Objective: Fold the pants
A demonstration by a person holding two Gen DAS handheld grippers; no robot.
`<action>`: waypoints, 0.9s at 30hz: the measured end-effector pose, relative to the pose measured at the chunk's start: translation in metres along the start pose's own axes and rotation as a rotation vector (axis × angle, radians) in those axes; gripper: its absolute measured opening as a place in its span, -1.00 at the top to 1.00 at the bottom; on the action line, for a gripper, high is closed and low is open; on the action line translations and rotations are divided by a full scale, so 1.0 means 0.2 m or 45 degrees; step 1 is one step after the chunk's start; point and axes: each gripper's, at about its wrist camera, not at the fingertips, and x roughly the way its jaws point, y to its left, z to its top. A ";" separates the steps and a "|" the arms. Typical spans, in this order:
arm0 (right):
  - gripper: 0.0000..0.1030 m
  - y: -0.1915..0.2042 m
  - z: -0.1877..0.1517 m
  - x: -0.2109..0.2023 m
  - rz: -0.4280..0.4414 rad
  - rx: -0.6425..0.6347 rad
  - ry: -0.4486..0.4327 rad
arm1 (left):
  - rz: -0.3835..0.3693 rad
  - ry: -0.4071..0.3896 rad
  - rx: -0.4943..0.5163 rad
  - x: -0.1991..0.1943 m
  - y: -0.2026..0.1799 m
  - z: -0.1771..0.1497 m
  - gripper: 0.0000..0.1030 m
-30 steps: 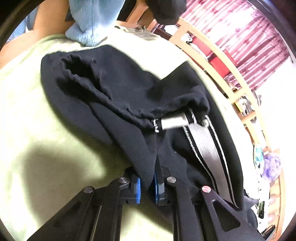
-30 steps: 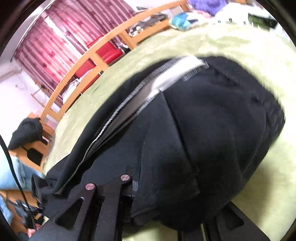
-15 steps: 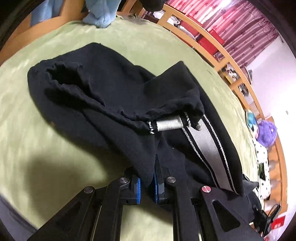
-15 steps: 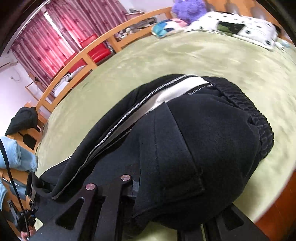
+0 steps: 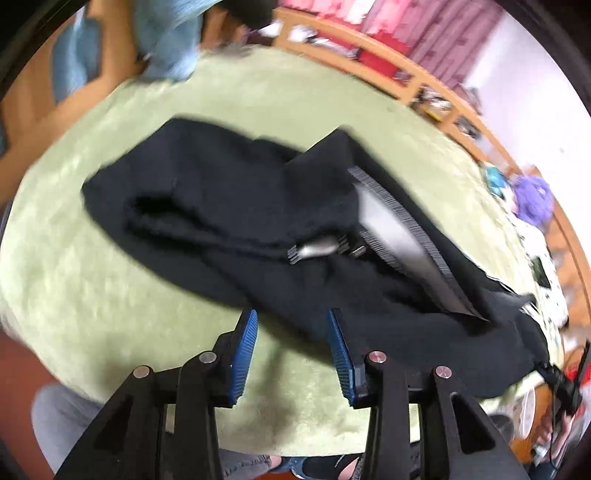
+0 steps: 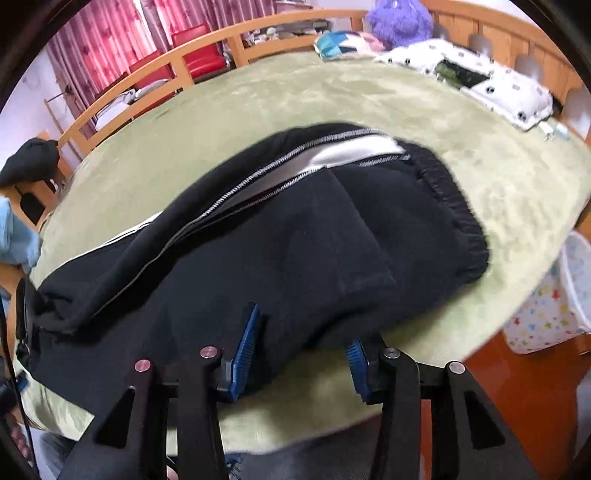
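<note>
Both tongs had just been opening. The left gripper [image 5: 291, 325] stood apart over the edge of the black fleece pants with a silver side stripe [image 5: 258, 206], gripping nothing. The right gripper [image 6: 303, 332] likewise gaped, cloth lying loose between its blue pads [image 6: 247, 339]. The pants lay bunched on the green plush bedspread [image 5: 92, 277]. Only the right view showed the spotted white pillow [image 6: 498, 88].

Bed covered in a pale green blanket [image 6: 369, 96], wooden rail [image 6: 155, 99] along its far edge. Dark red curtains [image 6: 110, 22] behind, red chairs [image 6: 199, 55] beside the rail. White spotted pillow [image 6: 495, 81] and purple plush [image 6: 399, 18] at the far corner. Reddish-brown floor [image 6: 532, 391]. Pale wall [image 5: 524, 74].
</note>
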 end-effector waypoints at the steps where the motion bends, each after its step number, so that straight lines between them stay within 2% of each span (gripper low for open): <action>1: 0.12 0.01 0.00 -0.04 -0.001 0.001 -0.014 | -0.005 -0.022 0.037 -0.01 -0.02 0.04 -0.12; 2: 0.08 0.02 0.00 -0.06 -0.006 0.009 -0.025 | 0.001 -0.053 0.063 -0.01 -0.05 0.07 -0.21; 4: 0.05 0.04 -0.01 -0.09 -0.019 0.026 -0.033 | 0.013 -0.098 0.110 0.01 -0.13 0.09 -0.21; 8: 0.04 0.13 -0.03 -0.17 -0.054 -0.023 -0.093 | 0.037 -0.106 0.166 0.18 -0.25 0.19 -0.21; 12: 0.04 0.18 -0.03 -0.23 -0.078 -0.051 -0.102 | 0.203 -0.125 0.205 0.31 -0.26 0.20 -0.19; 13: 0.04 0.20 -0.03 -0.23 -0.079 -0.053 -0.094 | 0.214 -0.134 0.204 0.33 -0.27 0.22 0.10; 14: 0.04 0.21 -0.03 -0.23 -0.085 -0.052 -0.094 | 0.204 -0.142 0.201 0.34 -0.26 0.25 0.50; 16: 0.04 0.23 -0.01 -0.22 -0.089 -0.051 -0.086 | 0.161 -0.156 0.138 0.31 -0.21 0.32 0.68; 17: 0.04 0.25 -0.01 -0.21 -0.088 -0.053 -0.079 | 0.149 -0.174 0.103 0.29 -0.17 0.37 0.70; 23: 0.04 0.42 0.03 -0.10 -0.074 -0.091 -0.069 | 0.272 -0.300 0.012 0.13 0.10 0.76 0.71; 25: 0.04 0.48 0.05 -0.04 -0.057 -0.100 -0.053 | 0.300 -0.300 0.001 0.16 0.15 0.84 0.71; 27: 0.04 0.53 0.06 0.01 -0.046 -0.107 -0.033 | 0.314 -0.232 0.032 0.24 0.16 0.91 0.69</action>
